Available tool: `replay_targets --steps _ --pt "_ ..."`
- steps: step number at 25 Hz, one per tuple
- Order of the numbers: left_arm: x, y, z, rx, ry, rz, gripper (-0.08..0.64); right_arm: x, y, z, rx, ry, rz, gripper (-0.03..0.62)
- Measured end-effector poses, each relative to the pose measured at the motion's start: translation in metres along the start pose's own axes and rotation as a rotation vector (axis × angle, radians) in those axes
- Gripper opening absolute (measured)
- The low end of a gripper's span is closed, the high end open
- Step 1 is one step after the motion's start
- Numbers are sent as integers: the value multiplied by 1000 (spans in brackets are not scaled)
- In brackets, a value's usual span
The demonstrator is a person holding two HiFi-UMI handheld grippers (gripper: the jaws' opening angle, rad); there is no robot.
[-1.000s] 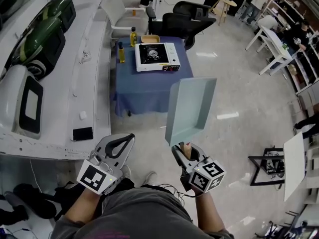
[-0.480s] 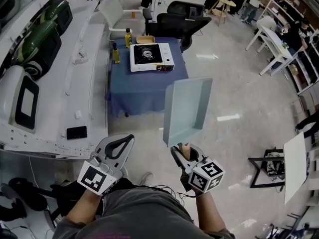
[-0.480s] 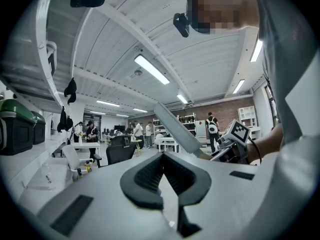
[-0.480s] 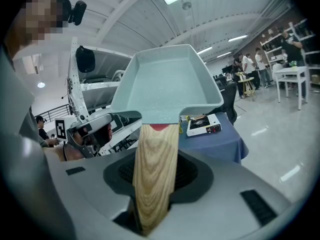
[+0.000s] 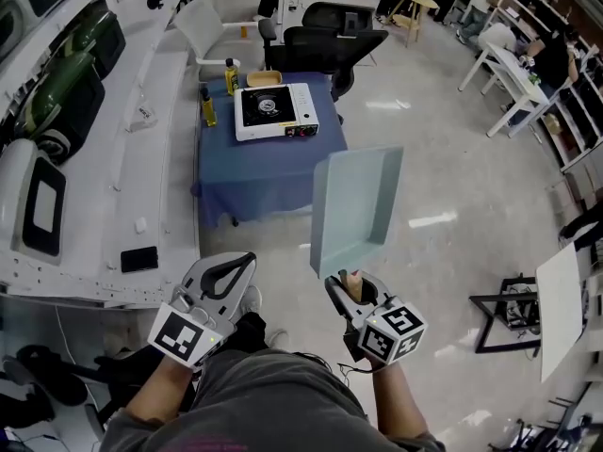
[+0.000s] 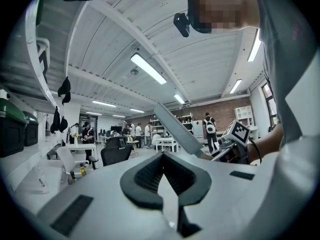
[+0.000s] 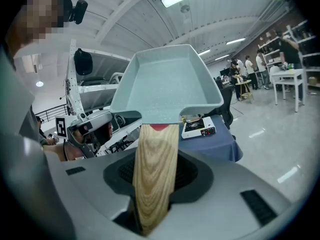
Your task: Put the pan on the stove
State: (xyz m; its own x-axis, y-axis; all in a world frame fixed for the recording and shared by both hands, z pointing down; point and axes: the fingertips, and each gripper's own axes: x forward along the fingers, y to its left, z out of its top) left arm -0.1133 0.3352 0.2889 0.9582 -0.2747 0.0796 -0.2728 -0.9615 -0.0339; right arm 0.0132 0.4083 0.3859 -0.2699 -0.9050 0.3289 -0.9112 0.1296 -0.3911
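- My right gripper [image 5: 350, 285] is clenched on the pan's handle [image 7: 155, 174], a flat wooden strip with pale, wavy grain that runs up between the dark ribbed pads.
- The pan [image 5: 356, 210] is rectangular with rounded corners and a raised rim, in a matte pale blue-green; its inside looks finely speckled in the right gripper view.
- It hangs in the air just beyond my right gripper, over the floor, nearer than the table and toward its right corner, well apart from the stove.
- My left gripper [image 5: 243, 260] is closed with its tips together, the curved black pads forming a loop with nothing in it.
- The stove [image 5: 275, 110] is a white, boxy portable burner with a dark square top and a round ring, sitting on the far table.
- The table [image 5: 268, 172] is draped in a blue cloth that hangs down its near side.
- Two yellow bottles [image 5: 231, 75] stand just left of the stove.
- A long white counter [image 5: 141, 186] runs along the left, with a dark flat phone [image 5: 138, 259] on it.
- The floor [image 5: 452, 205] is pale and glossy, catching light streaks; black office chairs [image 5: 325, 45] stand beyond the table.
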Motion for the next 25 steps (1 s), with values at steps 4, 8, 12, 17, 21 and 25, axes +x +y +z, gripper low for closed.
replay_targets --steps 4,8,12,17,21,25 --pt "14 7 2 13 -26 -11 2 4 -9 5 -11 -2 -12 130" --pt "28 18 -2 -4 -19 -25 2 13 -19 12 -17 -1 -25 130" --pt "44 41 -3 0 -46 -30 2 31 -31 22 -21 9 -34 130" --pt "67 78 -20 -25 -28 -32 2 70 -50 30 -12 18 -38 130" --pt "84 111 -30 -46 -1 -32 2 105 -64 38 6 38 -41 130" --pt "105 140 -40 -67 32 -44 2 133 -80 47 22 59 -48 130"
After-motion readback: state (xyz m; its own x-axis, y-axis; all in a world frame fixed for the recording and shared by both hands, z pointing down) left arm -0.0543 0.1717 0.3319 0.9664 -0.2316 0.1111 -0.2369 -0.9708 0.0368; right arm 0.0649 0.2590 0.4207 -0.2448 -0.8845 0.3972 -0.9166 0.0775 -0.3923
